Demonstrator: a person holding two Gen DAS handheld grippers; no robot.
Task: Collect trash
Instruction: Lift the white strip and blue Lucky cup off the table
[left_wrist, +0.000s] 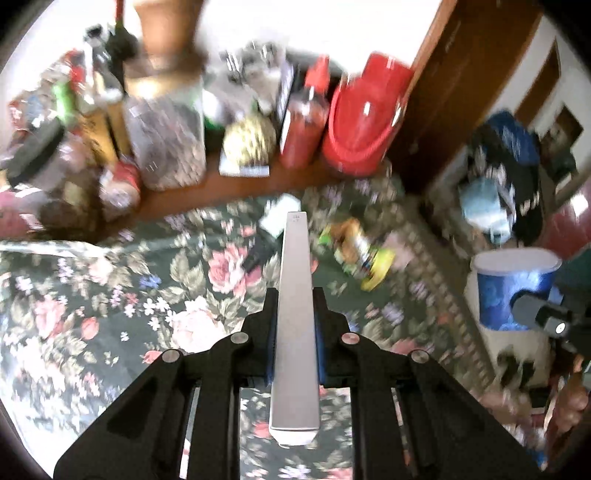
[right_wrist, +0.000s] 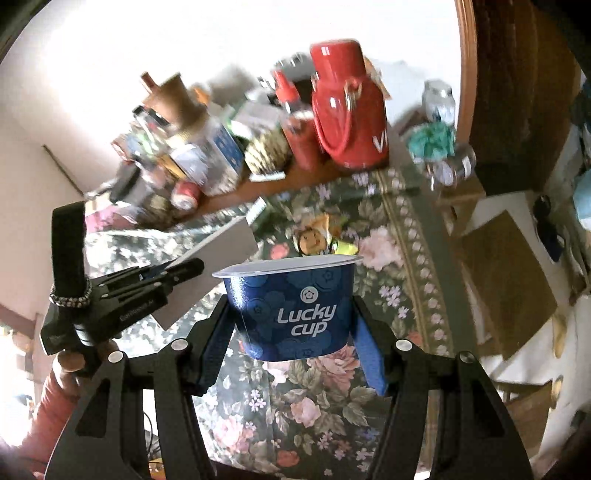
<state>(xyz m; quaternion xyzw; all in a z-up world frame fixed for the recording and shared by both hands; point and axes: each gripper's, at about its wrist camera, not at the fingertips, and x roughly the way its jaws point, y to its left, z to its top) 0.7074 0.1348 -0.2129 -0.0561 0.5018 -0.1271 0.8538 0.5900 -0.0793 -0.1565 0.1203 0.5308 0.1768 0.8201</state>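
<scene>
Holding two pieces of trash at once, I kept both above the table (left_wrist: 74, 314) with its flowered cloth. My left hand-held gripper (left_wrist: 295, 332) was pinching a flat grey card box (left_wrist: 295, 314) by its narrow faces, the blue pads pressed on both sides, so the long piece pointed away from me and did not swing. My right hand-held gripper (right_wrist: 295, 332) was clamped on a blue Lucky cup (right_wrist: 291, 306), the pads against its two sides under the white rim. I believe I held the cup upright so that nothing left inside could spill.

On the cloth a crumpled yellow wrapper (left_wrist: 358, 254) lay beyond both grippers, well apart from them, and I judged it was still to be collected. At the far edge stood a red thermos (right_wrist: 347, 114) and a red sauce bottle (left_wrist: 304, 125) among many jars; these did not look like trash.

From the left wrist I saw only the thin edge of the box, and the cup at the right. From the right wrist I saw the box's broad face, the printed name on the cup and my left hand under its tool.
</scene>
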